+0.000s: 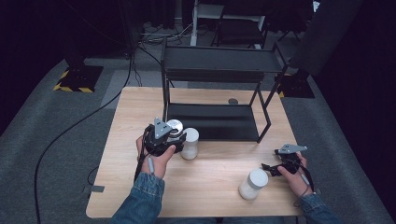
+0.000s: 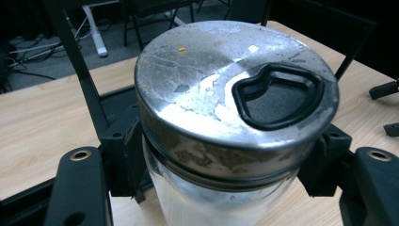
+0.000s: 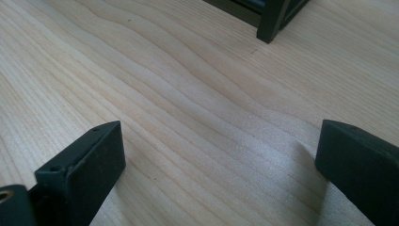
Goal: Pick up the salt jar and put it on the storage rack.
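Left hand-held gripper (image 2: 221,188) clamped on metal-lidded jar (image 2: 235,94), white jar (image 1: 190,143) touching alongside, black rack (image 1: 212,122) just behind.

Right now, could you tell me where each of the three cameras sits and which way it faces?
High view: above the person's side, facing forward and down on the table; forearms and both grippers show.
Left gripper view: on the left gripper, facing its clamped jar; both jaws show.
Right gripper view: on the right gripper, facing bare tabletop; open jaws show.
Shared: the black shelf rack, in all three.
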`<control>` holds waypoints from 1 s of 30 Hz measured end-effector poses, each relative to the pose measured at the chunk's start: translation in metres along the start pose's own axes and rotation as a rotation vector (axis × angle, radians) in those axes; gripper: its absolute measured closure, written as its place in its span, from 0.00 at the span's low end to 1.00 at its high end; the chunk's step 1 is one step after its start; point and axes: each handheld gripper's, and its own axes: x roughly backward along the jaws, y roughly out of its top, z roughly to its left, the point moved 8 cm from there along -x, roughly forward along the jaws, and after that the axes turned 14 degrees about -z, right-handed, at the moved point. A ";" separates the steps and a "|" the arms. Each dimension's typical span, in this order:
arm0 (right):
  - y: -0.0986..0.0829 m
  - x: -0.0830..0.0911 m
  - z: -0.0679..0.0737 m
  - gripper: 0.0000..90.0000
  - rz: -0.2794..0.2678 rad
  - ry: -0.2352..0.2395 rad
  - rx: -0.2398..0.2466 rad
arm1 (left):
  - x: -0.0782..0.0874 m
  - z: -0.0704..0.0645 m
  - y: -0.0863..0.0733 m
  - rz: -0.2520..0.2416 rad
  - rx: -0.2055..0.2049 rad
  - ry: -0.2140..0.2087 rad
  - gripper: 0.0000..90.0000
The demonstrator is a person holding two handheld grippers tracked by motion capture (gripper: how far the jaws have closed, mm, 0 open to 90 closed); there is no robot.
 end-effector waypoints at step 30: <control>-0.001 0.001 0.001 0.02 0.000 0.000 0.000 | -0.046 0.001 0.044 -0.023 -0.031 0.001 0.34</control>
